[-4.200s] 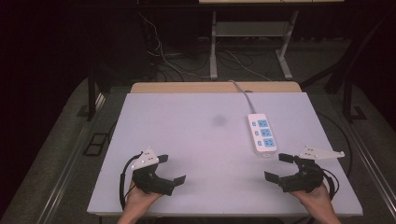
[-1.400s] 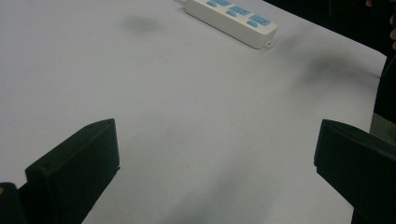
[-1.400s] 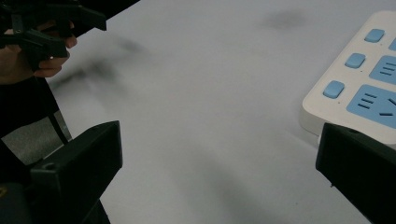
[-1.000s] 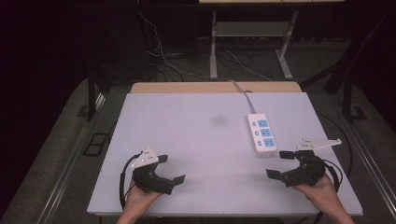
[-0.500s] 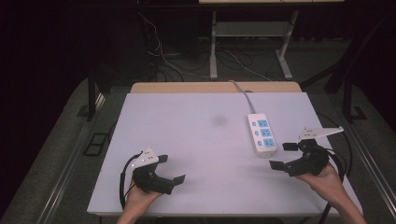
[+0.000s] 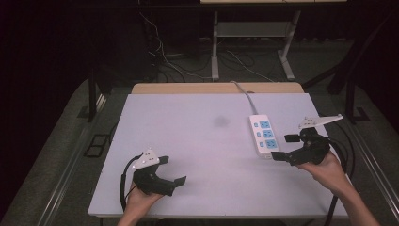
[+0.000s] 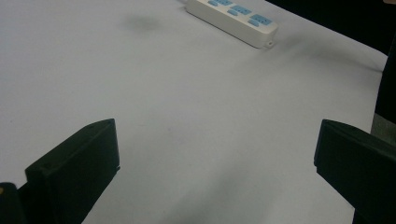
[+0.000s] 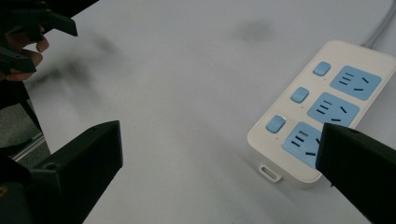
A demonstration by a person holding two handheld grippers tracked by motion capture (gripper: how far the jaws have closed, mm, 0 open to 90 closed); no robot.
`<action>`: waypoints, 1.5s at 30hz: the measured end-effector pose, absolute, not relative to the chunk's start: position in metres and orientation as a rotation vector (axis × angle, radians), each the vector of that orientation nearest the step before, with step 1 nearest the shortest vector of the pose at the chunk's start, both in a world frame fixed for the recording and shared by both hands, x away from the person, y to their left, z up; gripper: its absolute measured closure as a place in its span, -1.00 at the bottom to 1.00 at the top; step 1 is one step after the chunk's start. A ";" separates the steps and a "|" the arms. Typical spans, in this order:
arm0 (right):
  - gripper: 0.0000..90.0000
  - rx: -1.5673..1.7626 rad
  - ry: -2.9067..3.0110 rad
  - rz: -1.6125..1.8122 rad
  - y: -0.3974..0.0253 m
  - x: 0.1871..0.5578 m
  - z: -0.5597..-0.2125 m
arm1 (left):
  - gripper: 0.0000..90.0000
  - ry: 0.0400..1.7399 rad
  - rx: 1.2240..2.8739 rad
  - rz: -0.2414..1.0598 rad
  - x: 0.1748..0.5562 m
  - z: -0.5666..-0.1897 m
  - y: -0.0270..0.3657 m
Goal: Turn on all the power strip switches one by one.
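- table point(image 6: 188, 141): white top, w/ dark smudge point(image 6: 220, 121) near centre
- wood strip point(image 6: 188, 88) along far edge
- cables point(image 6: 162, 56) on floor behind
- desk legs point(image 6: 215, 47) at back

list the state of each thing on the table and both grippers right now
power strip: flat on the table, nothing plugged into its three sockets, cord running off the far edge
right gripper: open, empty, fingers beside the strip's near end, not gripping it
left gripper: open, empty, low over the near left of the table
table: white top with a faint dark smudge near the middle
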State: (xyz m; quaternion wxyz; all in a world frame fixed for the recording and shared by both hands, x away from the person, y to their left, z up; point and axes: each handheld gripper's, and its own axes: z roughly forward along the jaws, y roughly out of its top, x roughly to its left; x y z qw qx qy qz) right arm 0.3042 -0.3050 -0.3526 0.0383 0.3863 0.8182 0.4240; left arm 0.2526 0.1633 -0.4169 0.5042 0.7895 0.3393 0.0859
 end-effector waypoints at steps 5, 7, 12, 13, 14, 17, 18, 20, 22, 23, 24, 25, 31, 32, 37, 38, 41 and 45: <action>-0.99 1.190 2.532 1.276 -0.304 0.315 -0.353 | -1.00 0.817 1.907 0.207 0.253 -0.417 0.163; -0.99 1.193 2.534 1.274 -0.304 0.318 -0.353 | -1.00 0.816 1.908 0.206 0.253 -0.417 0.163; -0.99 1.194 2.553 1.251 -0.302 0.325 -0.355 | -1.00 0.816 1.910 0.205 0.253 -0.417 0.163; -0.99 1.197 2.556 1.247 -0.301 0.327 -0.356 | -1.00 0.816 1.910 0.205 0.253 -0.417 0.163; -0.99 1.192 2.562 1.241 -0.301 0.328 -0.356 | -1.00 0.815 1.910 0.205 0.253 -0.417 0.163; -0.86 1.194 2.574 1.234 -0.300 0.333 -0.358 | -1.00 0.815 1.907 0.207 0.253 -0.417 0.163; -0.86 1.189 2.574 1.240 -0.300 0.334 -0.358 | -1.00 0.816 1.906 0.207 0.253 -0.417 0.163; -0.69 1.190 2.575 1.229 -0.301 0.337 -0.358 | -1.00 0.817 1.907 0.209 0.253 -0.417 0.163; -0.61 1.183 2.573 1.245 -0.301 0.338 -0.358 | -1.00 0.817 1.907 0.210 0.253 -0.417 0.163; -0.51 1.183 2.576 1.241 -0.301 0.339 -0.359 | -1.00 0.816 1.907 0.210 0.253 -0.417 0.163; -0.44 1.175 2.579 1.241 -0.302 0.340 -0.359 | -1.00 0.816 1.907 0.210 0.253 -0.417 0.163; -0.36 1.168 2.580 1.244 -0.301 0.341 -0.359 | -1.00 0.815 1.907 0.209 0.253 -0.417 0.163; 0.10 1.160 2.594 1.238 -0.300 0.346 -0.361 | -1.00 0.816 1.907 0.211 0.253 -0.417 0.163; 0.14 1.163 2.597 1.242 -0.299 0.347 -0.361 | -1.00 0.816 1.907 0.211 0.253 -0.417 0.163; 0.52 1.171 2.609 1.224 -0.298 0.353 -0.366 | -1.00 0.816 1.907 0.212 0.253 -0.417 0.163; 0.59 1.175 2.615 1.217 -0.298 0.355 -0.367 | -1.00 0.816 1.908 0.212 0.253 -0.417 0.163; 0.82 1.169 2.644 1.211 -0.296 0.358 -0.370 | -1.00 0.816 1.908 0.212 0.253 -0.417 0.163; 1.00 1.162 2.663 1.194 -0.293 0.361 -0.374 | -1.00 0.816 1.908 0.215 0.253 -0.417 0.163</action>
